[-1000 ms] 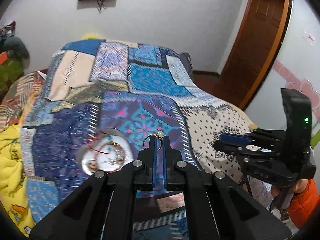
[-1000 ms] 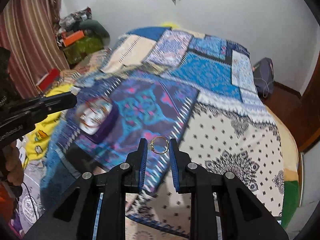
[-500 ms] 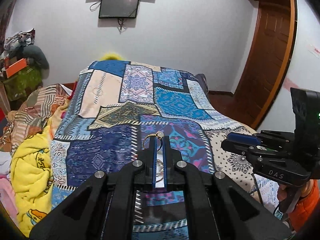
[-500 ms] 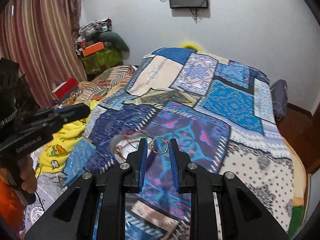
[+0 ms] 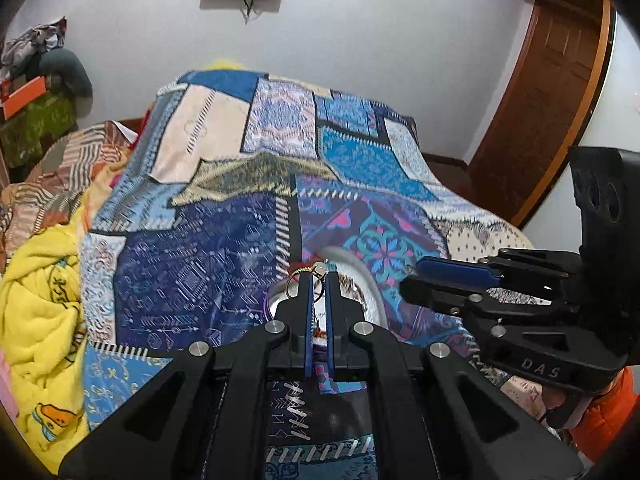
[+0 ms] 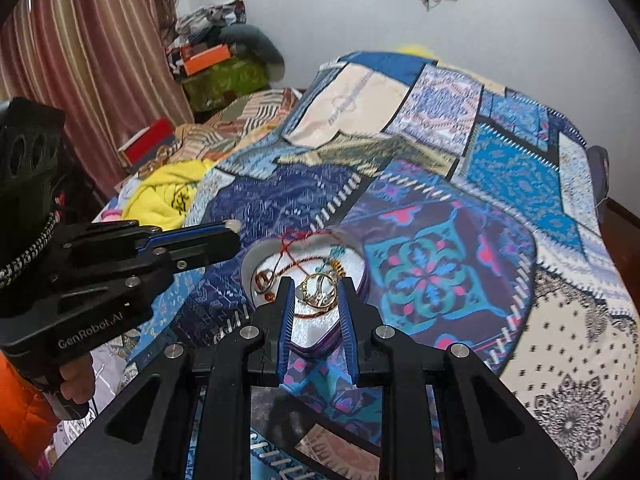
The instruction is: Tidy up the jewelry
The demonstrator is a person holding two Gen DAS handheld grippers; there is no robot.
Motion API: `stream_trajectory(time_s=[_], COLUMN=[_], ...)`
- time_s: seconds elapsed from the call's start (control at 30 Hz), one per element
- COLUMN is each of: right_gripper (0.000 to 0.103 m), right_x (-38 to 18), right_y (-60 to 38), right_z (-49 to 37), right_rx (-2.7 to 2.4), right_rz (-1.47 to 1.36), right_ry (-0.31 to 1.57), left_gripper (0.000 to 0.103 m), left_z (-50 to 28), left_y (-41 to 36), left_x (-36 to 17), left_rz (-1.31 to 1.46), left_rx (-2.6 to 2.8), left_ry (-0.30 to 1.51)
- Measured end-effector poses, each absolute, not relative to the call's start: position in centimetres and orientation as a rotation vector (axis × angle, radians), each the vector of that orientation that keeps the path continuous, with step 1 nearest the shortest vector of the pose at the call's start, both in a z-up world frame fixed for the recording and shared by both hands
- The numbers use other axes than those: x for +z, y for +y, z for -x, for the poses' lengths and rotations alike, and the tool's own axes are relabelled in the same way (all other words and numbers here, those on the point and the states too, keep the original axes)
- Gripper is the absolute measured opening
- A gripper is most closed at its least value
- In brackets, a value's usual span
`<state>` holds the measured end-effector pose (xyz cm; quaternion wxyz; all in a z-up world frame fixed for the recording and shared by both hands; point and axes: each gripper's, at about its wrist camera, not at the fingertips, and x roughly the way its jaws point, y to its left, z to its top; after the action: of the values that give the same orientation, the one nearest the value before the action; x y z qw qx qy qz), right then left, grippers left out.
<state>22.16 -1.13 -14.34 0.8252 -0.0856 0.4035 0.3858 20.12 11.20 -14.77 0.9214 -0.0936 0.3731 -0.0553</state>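
A heart-shaped tin (image 6: 262,250) lies on the patchwork bedspread and holds a red cord bracelet (image 6: 294,240) and other jewelry. My left gripper (image 5: 318,278) is shut on a gold ring with a pale stone (image 5: 310,270), held just above the tin's rim (image 5: 352,258). My right gripper (image 6: 316,286) is shut on a second gold ring (image 6: 318,290), held edge to edge between its jaws over the tin. The left gripper also shows in the right wrist view (image 6: 224,232), at the tin's left edge. The right gripper also shows in the left wrist view (image 5: 420,272), to the right of the tin.
The patchwork bedspread (image 6: 460,208) covers the bed. A yellow blanket (image 5: 40,300) is bunched at its left side. Clutter and a striped curtain (image 6: 80,60) stand at the left wall. A wooden door (image 5: 552,80) is at the right.
Both grippers have swung down and come in over the tin, each still holding its ring. The tin is now right under the fingertips in both views.
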Motion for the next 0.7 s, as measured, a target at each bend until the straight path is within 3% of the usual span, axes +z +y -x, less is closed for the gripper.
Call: stream_trajectory(time_s=[0.7], right_gripper=[0.02], right_x=[-16.7], right_y=[-0.2], right_z=[-22.8], right_rx=[0.843], right_rz=[0.208], right_ry=[0.916], left_gripper=[0.003], left_z=[-23.2], left_y=[10.7], left_x=[-18.1], left_rz=[0.218], left_rx=[-0.159], left_ry=[0.855])
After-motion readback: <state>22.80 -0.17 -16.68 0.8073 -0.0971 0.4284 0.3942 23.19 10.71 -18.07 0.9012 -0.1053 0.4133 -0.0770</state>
